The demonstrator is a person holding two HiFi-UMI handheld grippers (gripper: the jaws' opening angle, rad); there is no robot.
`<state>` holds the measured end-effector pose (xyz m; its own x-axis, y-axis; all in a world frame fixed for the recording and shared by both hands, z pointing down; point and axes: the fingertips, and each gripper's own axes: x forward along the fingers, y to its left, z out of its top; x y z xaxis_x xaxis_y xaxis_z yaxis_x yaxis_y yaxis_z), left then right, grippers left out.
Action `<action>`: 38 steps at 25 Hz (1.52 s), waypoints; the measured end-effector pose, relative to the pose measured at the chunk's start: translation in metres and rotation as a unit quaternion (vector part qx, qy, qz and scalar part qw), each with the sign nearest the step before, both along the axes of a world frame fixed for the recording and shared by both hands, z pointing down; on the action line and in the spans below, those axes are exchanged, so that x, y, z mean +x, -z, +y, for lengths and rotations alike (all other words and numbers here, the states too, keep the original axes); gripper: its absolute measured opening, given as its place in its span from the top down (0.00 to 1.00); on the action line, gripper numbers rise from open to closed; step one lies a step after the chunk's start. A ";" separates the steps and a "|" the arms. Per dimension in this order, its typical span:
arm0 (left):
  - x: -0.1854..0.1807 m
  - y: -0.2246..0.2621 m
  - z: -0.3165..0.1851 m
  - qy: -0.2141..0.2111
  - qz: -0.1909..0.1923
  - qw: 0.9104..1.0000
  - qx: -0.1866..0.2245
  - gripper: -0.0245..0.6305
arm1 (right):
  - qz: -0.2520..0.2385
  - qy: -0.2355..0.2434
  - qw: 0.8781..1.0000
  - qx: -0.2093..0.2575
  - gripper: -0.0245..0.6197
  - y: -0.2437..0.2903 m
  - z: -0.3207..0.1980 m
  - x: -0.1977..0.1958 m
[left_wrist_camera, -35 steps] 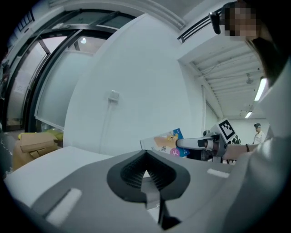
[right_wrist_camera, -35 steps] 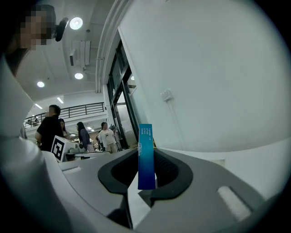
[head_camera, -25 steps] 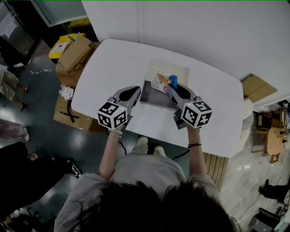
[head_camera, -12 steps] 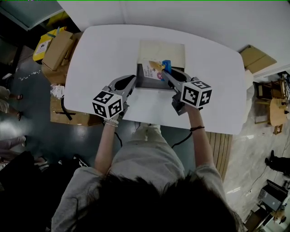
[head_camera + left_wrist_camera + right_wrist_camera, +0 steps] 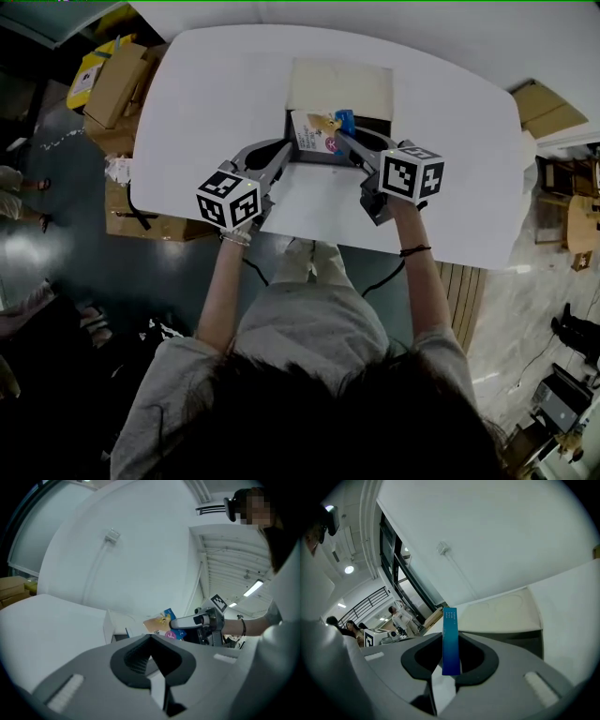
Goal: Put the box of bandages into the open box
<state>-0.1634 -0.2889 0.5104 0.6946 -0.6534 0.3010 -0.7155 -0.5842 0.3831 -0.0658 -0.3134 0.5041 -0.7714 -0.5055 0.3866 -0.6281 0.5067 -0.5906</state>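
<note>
The right claw [image 5: 349, 142] is clenched on the box of bandages [image 5: 314, 133]. In the right gripper view the box's narrow blue edge [image 5: 450, 620] stands upright between the two jaws, pinched from both sides. In the head view the box shows a white face with pink and yellow print. It lies just above centre frame, over the dark inside of the open box [image 5: 339, 80]. Whether it touches the bottom cannot be told.

The open box sits on the white table [image 5: 206, 94] in the upper middle of the frame, its pale lid flap folded back toward the top edge.

The left claw [image 5: 284, 150] is clenched on nothing. The left gripper view shows its jaw tips [image 5: 150, 637] meeting with no object between them. In the head view it points at the open box's lower left corner, just beside it; contact cannot be judged. The left gripper view also shows the box of bandages [image 5: 161, 620] at centre, held out by the right claw [image 5: 176, 623], right of the open box [image 5: 115, 627].

Brown cardboard cartons [image 5: 117, 84] lie on the floor in the upper left of the head view.
</note>
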 end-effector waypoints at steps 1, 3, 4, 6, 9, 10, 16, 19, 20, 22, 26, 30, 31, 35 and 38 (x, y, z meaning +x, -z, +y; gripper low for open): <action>0.000 -0.002 0.000 0.000 0.000 1.000 0.000 0.97 | 0.001 0.002 1.000 -0.006 0.80 -0.003 -0.001 -0.001; 0.002 -0.005 -0.001 -0.004 0.000 1.000 -0.002 0.97 | 0.003 0.005 1.000 -0.015 0.80 -0.008 -0.002 -0.003; 0.002 -0.007 -0.001 -0.005 -0.001 1.000 -0.003 0.97 | 0.005 0.006 1.000 -0.020 0.80 -0.011 -0.003 -0.003; 0.002 -0.009 -0.002 -0.007 -0.003 1.000 -0.004 0.97 | 0.013 0.007 0.999 -0.032 0.80 -0.017 -0.005 -0.003; 0.004 -0.010 -0.002 -0.007 -0.002 1.000 0.000 0.97 | 0.019 0.005 0.998 -0.058 0.80 -0.027 -0.004 -0.002; 0.005 -0.010 -0.001 -0.006 0.000 1.000 0.001 0.97 | 0.020 0.005 0.998 -0.066 0.80 -0.029 -0.003 -0.003; 0.013 -0.018 0.002 -0.013 0.003 1.000 -0.005 0.97 | 0.029 0.003 0.995 -0.094 0.80 -0.041 -0.002 -0.002; 0.015 -0.021 0.002 -0.017 0.003 1.000 -0.010 0.97 | 0.032 0.003 0.994 -0.109 0.80 -0.048 -0.004 -0.003; 0.016 -0.021 0.002 -0.019 0.004 1.000 -0.011 0.97 | 0.031 0.005 0.993 -0.114 0.80 -0.049 -0.005 -0.004; 0.018 -0.023 0.002 -0.022 0.005 1.000 -0.014 0.97 | 0.026 0.004 0.992 -0.127 0.80 -0.052 -0.006 -0.005; 0.019 -0.025 0.005 -0.023 0.005 1.000 -0.017 0.97 | 0.020 -0.005 0.989 -0.147 0.80 -0.055 -0.006 -0.005; 0.021 -0.025 0.006 -0.023 0.006 1.000 -0.016 0.97 | 0.018 -0.012 0.987 -0.161 0.80 -0.056 -0.007 -0.003; 0.020 -0.025 0.005 -0.023 0.006 1.000 -0.016 0.97 | 0.017 -0.014 0.986 -0.165 0.80 -0.057 -0.007 -0.002; 0.021 -0.025 0.004 -0.023 0.008 1.000 -0.016 0.97 | 0.017 -0.019 0.984 -0.177 0.80 -0.059 -0.008 -0.001; 0.020 -0.024 0.003 -0.021 0.009 1.000 -0.014 0.97 | 0.020 -0.023 0.982 -0.185 0.80 -0.062 -0.010 -0.001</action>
<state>-0.1431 -0.2860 0.5348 0.7270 -0.6143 0.3067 -0.6832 -0.6028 0.4122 -0.0665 -0.3231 0.5661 -0.7312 -0.3583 0.5805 -0.6721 0.2327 -0.7030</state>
